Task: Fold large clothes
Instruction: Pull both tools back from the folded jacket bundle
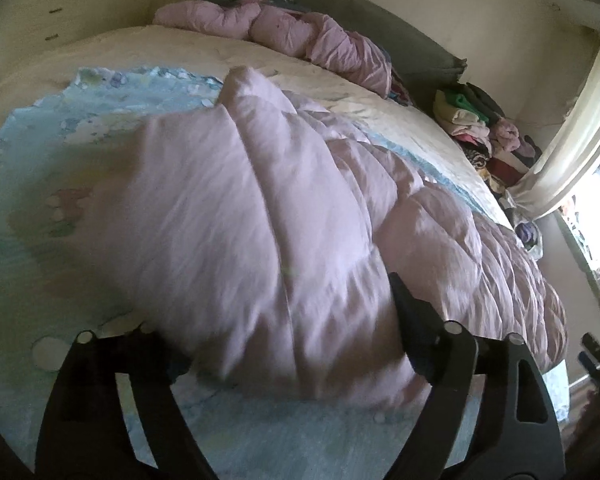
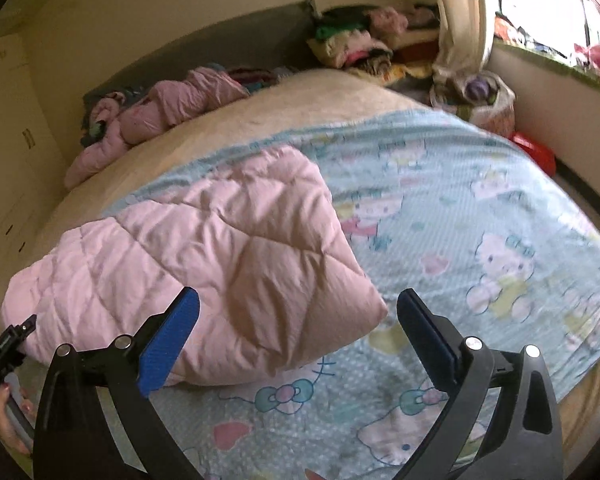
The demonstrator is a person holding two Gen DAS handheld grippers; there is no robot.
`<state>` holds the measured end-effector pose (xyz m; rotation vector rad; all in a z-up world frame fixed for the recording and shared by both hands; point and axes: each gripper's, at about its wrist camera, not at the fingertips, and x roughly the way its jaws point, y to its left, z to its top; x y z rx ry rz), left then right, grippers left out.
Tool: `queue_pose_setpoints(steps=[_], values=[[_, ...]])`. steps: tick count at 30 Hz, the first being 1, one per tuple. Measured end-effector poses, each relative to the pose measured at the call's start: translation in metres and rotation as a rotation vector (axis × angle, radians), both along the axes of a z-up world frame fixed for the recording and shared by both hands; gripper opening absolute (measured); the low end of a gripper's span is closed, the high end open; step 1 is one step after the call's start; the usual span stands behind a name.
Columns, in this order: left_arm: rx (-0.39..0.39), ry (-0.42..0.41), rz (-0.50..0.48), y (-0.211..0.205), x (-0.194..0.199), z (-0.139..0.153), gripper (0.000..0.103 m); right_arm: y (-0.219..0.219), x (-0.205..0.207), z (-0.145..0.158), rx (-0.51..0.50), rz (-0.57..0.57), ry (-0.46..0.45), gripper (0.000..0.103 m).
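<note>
In the left wrist view, the left gripper (image 1: pixel 284 328) is seen at the lower centre with its jaws spread, the folded pink quilted padded garment (image 1: pixel 260 208) bulging between them across the frame's middle. In the right wrist view, the garment (image 2: pixel 204 264) lies left of centre on the pale blue cartoon-printed bedsheet (image 2: pixel 480 216); the right gripper (image 2: pixel 298 320) is held wide apart above its lower corner, nothing pinched.

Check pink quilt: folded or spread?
Folded. The pink quilt lies doubled in a thick bundle with rounded fold edges on the blue sheet.
</note>
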<state>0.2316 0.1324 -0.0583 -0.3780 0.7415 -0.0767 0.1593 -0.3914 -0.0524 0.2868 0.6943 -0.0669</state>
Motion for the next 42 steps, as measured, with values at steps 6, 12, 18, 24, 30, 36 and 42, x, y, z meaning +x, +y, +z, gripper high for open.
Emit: queue_pose_setpoints(steps=[6,12,18,24,30,36,42], values=[[0.093,-0.035,0.027,-0.002,-0.034,0.025,0.091,0.007,-0.017,0.025,0.014,0.037,-0.064,0.099],[0.173,-0.144,0.041,-0.011,-0.079,0.072,0.094,0.021,-0.035,0.046,0.006,0.096,-0.110,0.099],[0.175,-0.201,0.036,-0.020,-0.110,0.105,0.094,0.034,-0.058,0.064,-0.027,0.162,-0.163,0.099],[0.195,-0.235,0.015,-0.040,-0.132,0.120,0.094,0.045,-0.083,0.080,-0.072,0.213,-0.199,0.099],[0.202,-0.254,-0.012,-0.058,-0.153,0.124,0.094,0.060,-0.108,0.079,-0.081,0.268,-0.204,0.099],[0.243,-0.236,-0.031,-0.077,-0.171,0.113,0.094,0.072,-0.134,0.069,-0.094,0.293,-0.223,0.099],[0.269,-0.201,-0.057,-0.095,-0.189,0.094,0.094,0.072,-0.149,0.049,-0.086,0.310,-0.176,0.099]])
